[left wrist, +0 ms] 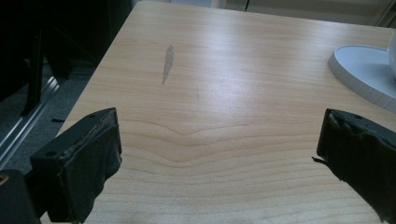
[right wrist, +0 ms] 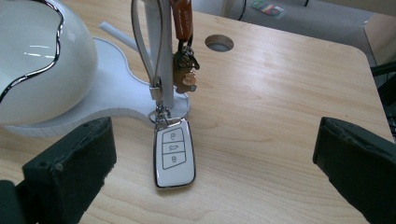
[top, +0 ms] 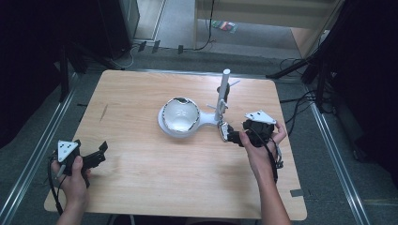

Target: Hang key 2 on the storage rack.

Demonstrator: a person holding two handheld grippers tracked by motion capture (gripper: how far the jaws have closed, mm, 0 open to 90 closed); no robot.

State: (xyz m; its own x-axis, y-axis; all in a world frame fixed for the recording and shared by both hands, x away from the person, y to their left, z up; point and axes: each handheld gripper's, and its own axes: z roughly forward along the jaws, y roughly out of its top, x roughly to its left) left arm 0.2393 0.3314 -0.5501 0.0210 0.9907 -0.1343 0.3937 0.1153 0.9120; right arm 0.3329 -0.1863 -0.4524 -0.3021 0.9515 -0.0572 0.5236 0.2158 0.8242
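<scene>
Key fob within reach of right hand-held gripper

Fob, white with three buttons, lies flat on the desk at the foot of a white stand. Its ring and a pale strap run up the stand's post; a brown strap with a small charm hangs from the same post. Whether the pale strap is hooked over a peg cannot be told.

Right hand-held gripper sits low over the desk, jaws wide, fob between them and nearer the left jaw, neither jaw touching it. Left hand-held gripper rests at the desk's near left corner, jaws wide and empty, well apart from the stand.

Step in hand, by judgement: approach to the fob, grasp not yet made. The next move calls for centring the jaws on the fob, then closing across its narrow sides; a lift must allow for the strap tethering it to the post.

Bowl on the stand's base: white, chrome-edged, apparently empty.
</scene>
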